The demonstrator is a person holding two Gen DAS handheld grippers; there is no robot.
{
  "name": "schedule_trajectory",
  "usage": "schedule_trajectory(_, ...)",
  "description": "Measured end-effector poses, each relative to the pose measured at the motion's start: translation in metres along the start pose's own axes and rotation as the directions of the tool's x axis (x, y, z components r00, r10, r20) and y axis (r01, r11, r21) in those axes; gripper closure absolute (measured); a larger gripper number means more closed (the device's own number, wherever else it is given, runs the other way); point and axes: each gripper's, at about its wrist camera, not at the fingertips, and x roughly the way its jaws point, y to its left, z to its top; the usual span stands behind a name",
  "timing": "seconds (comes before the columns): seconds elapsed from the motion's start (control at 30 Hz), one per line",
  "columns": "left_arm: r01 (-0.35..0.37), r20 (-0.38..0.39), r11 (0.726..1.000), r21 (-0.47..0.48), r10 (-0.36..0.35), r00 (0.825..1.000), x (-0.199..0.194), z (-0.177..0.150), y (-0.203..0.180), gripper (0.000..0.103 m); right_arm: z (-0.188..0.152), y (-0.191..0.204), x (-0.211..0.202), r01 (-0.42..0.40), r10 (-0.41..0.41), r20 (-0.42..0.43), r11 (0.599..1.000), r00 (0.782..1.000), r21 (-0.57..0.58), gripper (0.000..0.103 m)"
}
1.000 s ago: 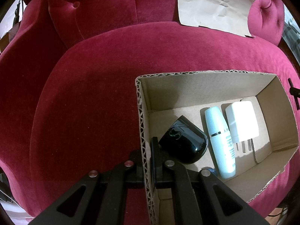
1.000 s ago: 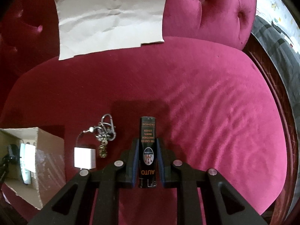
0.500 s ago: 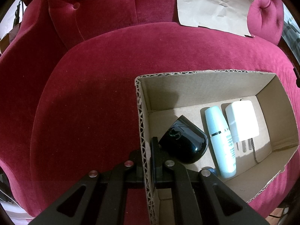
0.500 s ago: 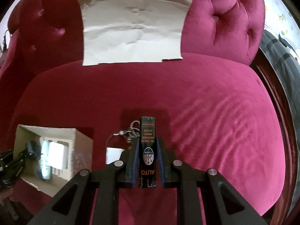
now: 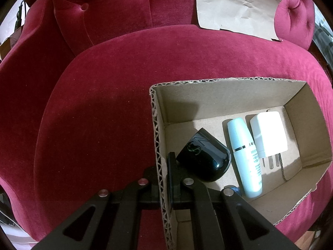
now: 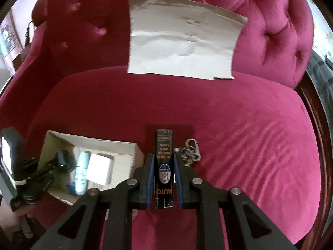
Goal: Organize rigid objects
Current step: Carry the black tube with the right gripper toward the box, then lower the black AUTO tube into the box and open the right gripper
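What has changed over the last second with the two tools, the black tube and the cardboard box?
The right tool, shut on the black tube, has lifted it off the red velvet seat and swung toward the cardboard box; the key ring now shows right of the tube. The left tool stays clamped on the box wall, and the box contents are unmoved.

Plush crimson velvet armchair (image 5: 104, 114), raw corrugated cardboard box (image 5: 158, 137), glossy black plastic case (image 5: 205, 158), creased matt paper sheet (image 6: 183, 45), shiny metal keyring (image 6: 192, 151).
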Motion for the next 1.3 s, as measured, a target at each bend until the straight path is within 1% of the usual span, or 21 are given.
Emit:
schedule_trajectory(0.37, 0.000, 0.000, 1.000, 0.000, 0.000, 1.000, 0.000, 0.000, 0.000, 0.099, 0.001, 0.040, -0.004, -0.066, 0.066, -0.001, 0.996, 0.998, -0.064, 0.085)
schedule_trajectory(0.7, 0.000, 0.000, 1.000, -0.001, 0.000, 1.000, 0.000, 0.000, 0.000, 0.099, -0.010, 0.072, 0.006, -0.119, 0.116, -0.039, 0.988, 0.993, -0.095, 0.085)
schedule_trajectory(0.87, 0.000, 0.000, 1.000, -0.001, 0.000, 1.000, 0.000, 0.000, 0.000, 0.099, -0.016, 0.081, 0.012, -0.134, 0.130, -0.051, 0.986, 0.990, -0.096, 0.085)
schedule_trajectory(1.3, -0.001, 0.001, 1.000, 0.002, 0.001, 1.000, 0.000, 0.000, 0.001, 0.099, -0.028, 0.104, 0.030, -0.141, 0.132, -0.081, 0.982, 0.988, -0.122, 0.085)
